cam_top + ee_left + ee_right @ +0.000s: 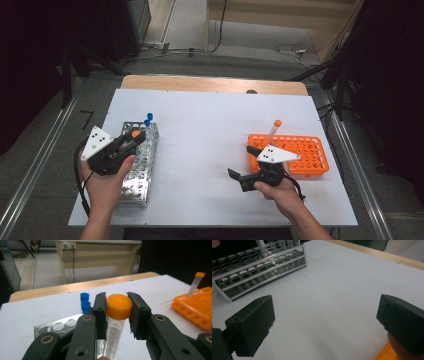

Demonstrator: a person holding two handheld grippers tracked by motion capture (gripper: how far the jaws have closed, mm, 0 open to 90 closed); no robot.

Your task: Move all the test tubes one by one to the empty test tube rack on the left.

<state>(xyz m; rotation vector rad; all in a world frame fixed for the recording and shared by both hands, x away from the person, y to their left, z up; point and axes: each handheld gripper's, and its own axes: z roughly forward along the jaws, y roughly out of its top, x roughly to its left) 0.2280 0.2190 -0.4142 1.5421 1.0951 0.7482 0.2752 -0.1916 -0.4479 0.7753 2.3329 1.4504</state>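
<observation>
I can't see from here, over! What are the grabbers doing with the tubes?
Left gripper shut on orange-capped tube, above metal rack. Right gripper open, empty, beside orange rack. Two blue-capped tubes at the metal rack's far end; nothing blocking.

The left gripper is held in the person's left hand at the left side of the table, pointing forward and to the right, its jaws closed on an orange-capped tube. The right gripper sits low in the right hand, aimed leftward across the table with its jaws spread wide and nothing between them.
</observation>
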